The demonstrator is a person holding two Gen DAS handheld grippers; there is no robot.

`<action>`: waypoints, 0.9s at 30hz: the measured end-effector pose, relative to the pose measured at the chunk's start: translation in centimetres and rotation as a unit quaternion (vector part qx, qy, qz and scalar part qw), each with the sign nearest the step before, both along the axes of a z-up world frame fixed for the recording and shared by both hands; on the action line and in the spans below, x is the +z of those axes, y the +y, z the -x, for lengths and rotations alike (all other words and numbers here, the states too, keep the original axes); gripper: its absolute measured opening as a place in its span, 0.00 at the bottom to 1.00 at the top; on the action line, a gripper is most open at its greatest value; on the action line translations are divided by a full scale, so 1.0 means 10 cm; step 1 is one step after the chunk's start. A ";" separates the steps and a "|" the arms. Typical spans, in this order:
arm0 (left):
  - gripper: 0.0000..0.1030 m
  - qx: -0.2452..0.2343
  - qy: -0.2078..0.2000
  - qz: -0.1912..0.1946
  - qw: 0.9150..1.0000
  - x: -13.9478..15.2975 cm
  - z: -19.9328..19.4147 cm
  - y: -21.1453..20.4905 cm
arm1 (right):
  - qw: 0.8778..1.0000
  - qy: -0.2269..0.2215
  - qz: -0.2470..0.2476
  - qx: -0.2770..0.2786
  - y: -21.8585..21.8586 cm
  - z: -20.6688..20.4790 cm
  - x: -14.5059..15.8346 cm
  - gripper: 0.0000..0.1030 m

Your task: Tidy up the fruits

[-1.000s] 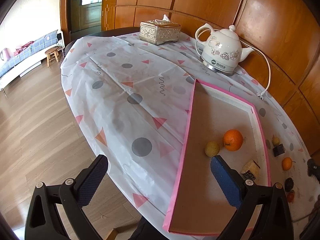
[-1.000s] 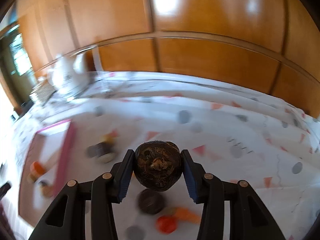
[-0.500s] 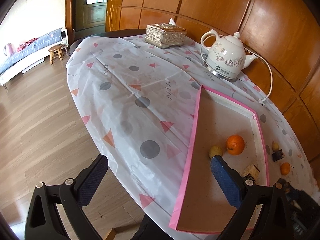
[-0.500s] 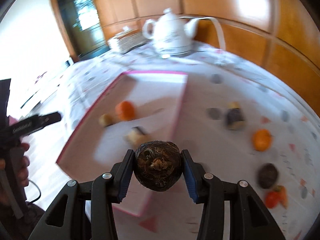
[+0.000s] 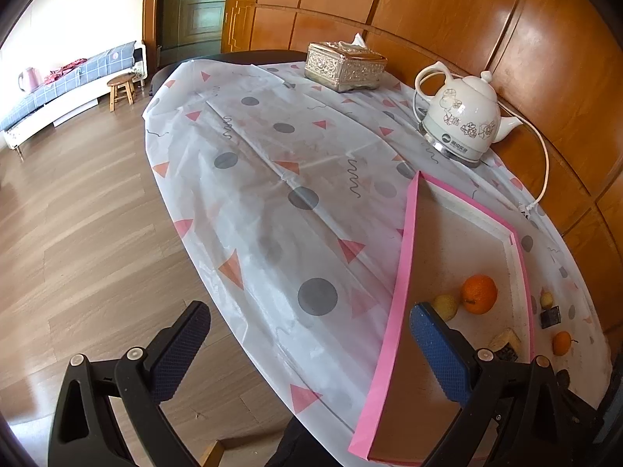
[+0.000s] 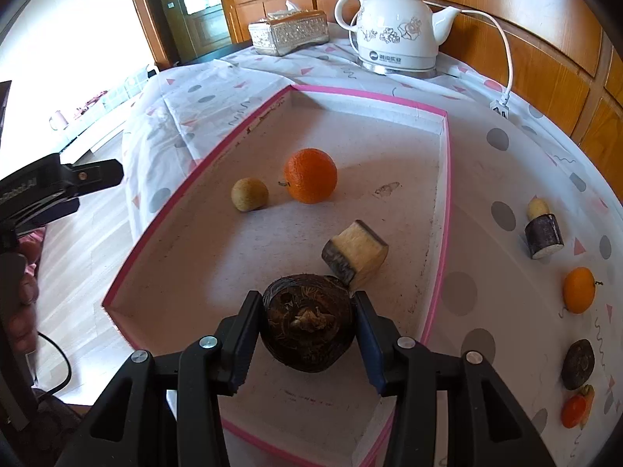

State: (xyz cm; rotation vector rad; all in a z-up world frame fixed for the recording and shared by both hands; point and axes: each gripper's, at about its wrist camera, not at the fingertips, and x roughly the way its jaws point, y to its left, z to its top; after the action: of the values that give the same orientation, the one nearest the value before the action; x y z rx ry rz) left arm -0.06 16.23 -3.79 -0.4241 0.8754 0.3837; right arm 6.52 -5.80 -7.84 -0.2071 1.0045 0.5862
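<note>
My right gripper (image 6: pixel 307 330) is shut on a dark brown, hairy water chestnut (image 6: pixel 307 329), held over the near part of the pink-rimmed tray (image 6: pixel 447 179). In the tray lie an orange (image 6: pixel 310 181), a small tan round fruit (image 6: pixel 249 193) and a cut sugarcane piece (image 6: pixel 355 253). My left gripper (image 5: pixel 303 350) stands open with nothing between its fingers, over the table's edge left of the tray (image 5: pixel 405 257). The left wrist view also shows the orange (image 5: pixel 479 294) and the tan fruit (image 5: pixel 445 306).
On the spotted tablecloth right of the tray lie a second sugarcane piece (image 6: pixel 544 236), a small orange (image 6: pixel 579 290), a dark chestnut (image 6: pixel 578 359) and a red-orange fruit (image 6: pixel 574 411). A white kettle (image 6: pixel 397 35) with its cord and a tissue box (image 6: pixel 288 33) stand at the back.
My right gripper has swung left with the water chestnut, from over the loose fruits on the cloth to over the tray. The left gripper has hardly moved.
</note>
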 end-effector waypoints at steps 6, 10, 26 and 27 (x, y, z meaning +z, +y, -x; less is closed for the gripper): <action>1.00 -0.006 0.003 -0.005 1.000 -0.01 -0.01 -0.03 | 1.000 0.002 -0.001 -0.018 -0.03 -0.04 -0.03 0.52; 1.00 -0.011 0.003 -0.003 1.000 -0.01 -0.02 -0.04 | 0.999 -0.014 -0.017 -0.023 -0.10 0.01 0.07 0.58; 1.00 -0.020 0.002 -0.008 1.000 0.03 -0.01 -0.11 | 0.979 -0.064 -0.059 -0.186 -1.22 0.34 0.33 0.59; 1.00 -0.021 0.002 -0.008 1.000 0.03 -0.02 -0.11 | 0.977 -0.063 -0.058 -0.198 -1.31 0.36 0.32 0.59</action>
State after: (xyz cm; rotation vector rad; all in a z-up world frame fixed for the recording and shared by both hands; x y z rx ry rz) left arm 0.09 15.10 -3.51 -0.3893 0.8831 0.3536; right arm 2.92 -18.89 -4.67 0.0592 0.8548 0.2619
